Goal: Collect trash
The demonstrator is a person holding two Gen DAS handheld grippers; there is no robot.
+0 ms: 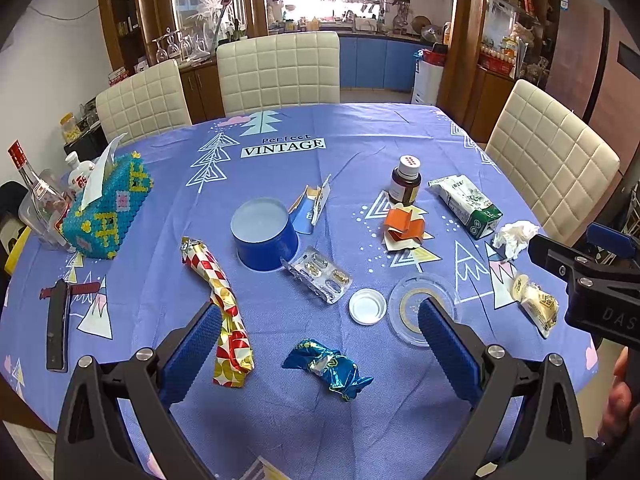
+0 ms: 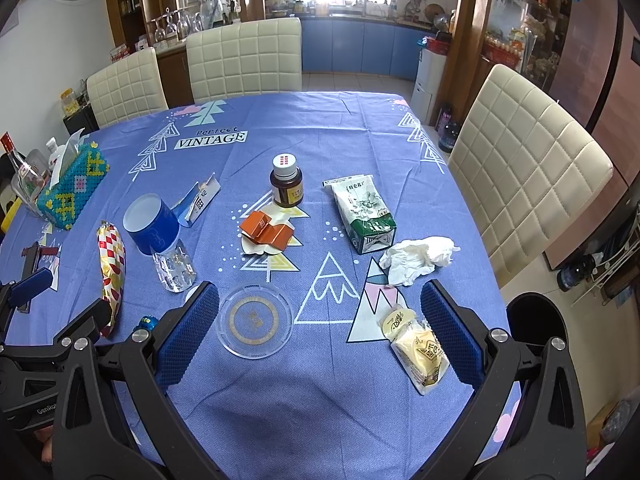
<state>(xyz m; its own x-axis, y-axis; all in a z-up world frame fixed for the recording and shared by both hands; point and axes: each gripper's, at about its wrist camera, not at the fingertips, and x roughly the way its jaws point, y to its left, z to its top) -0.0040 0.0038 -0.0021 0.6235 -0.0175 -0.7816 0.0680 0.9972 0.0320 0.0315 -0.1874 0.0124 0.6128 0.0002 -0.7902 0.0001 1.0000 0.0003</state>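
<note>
Trash lies scattered on a blue tablecloth (image 1: 360, 128). In the left wrist view a crumpled blue foil wrapper (image 1: 330, 368) lies between the fingers of my open, empty left gripper (image 1: 320, 320), with a red-gold wrapper (image 1: 224, 308) to its left. In the right wrist view my right gripper (image 2: 320, 304) is open and empty above the table; a yellow snack packet (image 2: 420, 346) lies by its right finger, a crumpled white tissue (image 2: 416, 258) beyond. A green-white carton (image 2: 366, 210), orange torn box (image 2: 266, 232) and pill blister (image 1: 320, 278) also lie there.
A blue round tin (image 1: 264, 236), brown medicine bottle (image 2: 286, 186), clear coaster (image 2: 254, 320), white lid (image 1: 367, 306), beaded tissue box (image 1: 106, 208), glass bottle (image 1: 36, 196) and black phone (image 1: 58, 324) stand on the table. Cream chairs (image 2: 528, 172) surround it. A dark bin (image 2: 536, 344) stands at the right.
</note>
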